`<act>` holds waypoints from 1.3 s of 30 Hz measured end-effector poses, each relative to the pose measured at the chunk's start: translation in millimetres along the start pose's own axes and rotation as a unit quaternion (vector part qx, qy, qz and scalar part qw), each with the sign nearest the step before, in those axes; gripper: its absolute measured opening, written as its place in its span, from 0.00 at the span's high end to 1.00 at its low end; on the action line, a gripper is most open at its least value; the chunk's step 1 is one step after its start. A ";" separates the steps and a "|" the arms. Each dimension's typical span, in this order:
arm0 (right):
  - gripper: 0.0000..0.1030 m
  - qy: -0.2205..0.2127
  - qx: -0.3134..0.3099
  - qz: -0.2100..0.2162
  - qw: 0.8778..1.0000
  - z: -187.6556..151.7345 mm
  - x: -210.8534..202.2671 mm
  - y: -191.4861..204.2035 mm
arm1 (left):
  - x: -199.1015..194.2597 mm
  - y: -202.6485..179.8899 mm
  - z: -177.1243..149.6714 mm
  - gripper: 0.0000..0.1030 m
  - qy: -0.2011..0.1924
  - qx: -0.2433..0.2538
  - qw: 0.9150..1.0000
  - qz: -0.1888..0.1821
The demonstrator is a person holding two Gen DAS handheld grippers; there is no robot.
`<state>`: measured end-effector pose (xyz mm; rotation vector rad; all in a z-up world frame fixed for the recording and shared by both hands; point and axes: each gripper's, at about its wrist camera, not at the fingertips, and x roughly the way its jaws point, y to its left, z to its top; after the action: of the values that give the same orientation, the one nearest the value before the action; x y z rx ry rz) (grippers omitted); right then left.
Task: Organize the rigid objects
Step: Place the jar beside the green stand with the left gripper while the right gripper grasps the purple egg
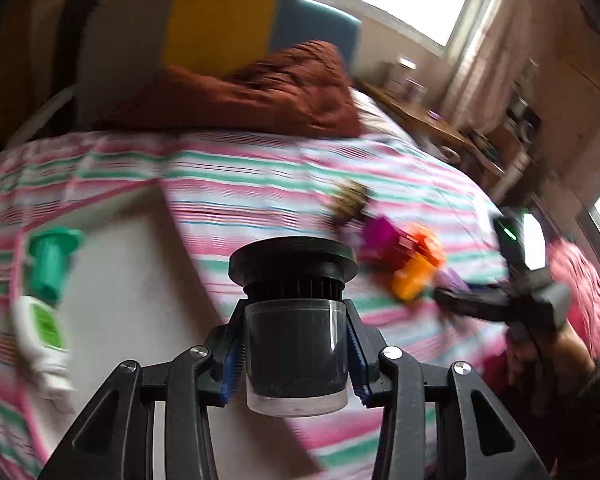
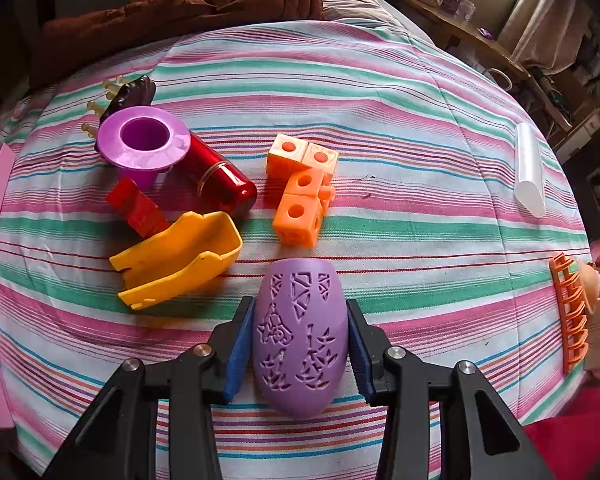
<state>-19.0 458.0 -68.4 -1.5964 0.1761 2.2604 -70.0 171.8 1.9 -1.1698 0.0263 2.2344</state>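
My left gripper [image 1: 296,354] is shut on a black-capped clear jar [image 1: 296,320] and holds it above a white tray [image 1: 140,288] on the striped bed. My right gripper [image 2: 301,344] is shut on a purple cut-out egg shell [image 2: 300,336] low over the bedspread; the gripper also shows in the left wrist view [image 1: 452,296], blurred. Ahead of it lie orange cubes [image 2: 302,188], a yellow scoop [image 2: 176,258], a red block [image 2: 136,208], a red cylinder [image 2: 220,178], a purple flanged cup [image 2: 144,140] and a dark spiked piece [image 2: 130,94].
A green flanged cup [image 1: 54,262] and a white-green bottle [image 1: 44,332] lie on the tray. A clear tube [image 2: 530,170] lies at the right, and an orange rack [image 2: 572,312] at the bed's right edge. A brown blanket [image 2: 188,4] is at the far end, a wooden desk [image 2: 460,28] beyond.
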 end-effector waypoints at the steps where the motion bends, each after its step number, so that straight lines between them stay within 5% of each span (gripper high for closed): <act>1: 0.57 -0.001 -0.001 -0.001 1.000 0.5 0.4 0.2 | -0.2 14.1 4.5 0.58 0.000 -0.010 1.000 0.014; 8: 0.57 -0.002 -0.005 -0.003 1.000 4.9 4.4 -1.5 | 23.3 98.3 22.2 0.58 0.034 -0.072 0.994 0.072; 13: 0.57 -0.003 -0.006 -0.003 1.000 3.7 2.4 0.5 | 39.2 124.9 27.4 0.58 0.048 -0.075 0.990 0.110; 21: 0.57 -0.003 -0.005 -0.003 1.000 9.5 7.1 -1.8 | 55.7 133.7 29.2 0.57 0.070 -0.079 0.988 0.115; 39: 0.57 -0.008 -0.013 -0.010 1.000 10.5 6.0 2.1 | -22.8 86.3 -2.8 0.56 -0.017 -0.040 0.987 0.155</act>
<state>-30.8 460.5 -70.5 -1.5859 0.1250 2.2684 -103.5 89.2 -4.5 -1.2400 0.1132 2.5469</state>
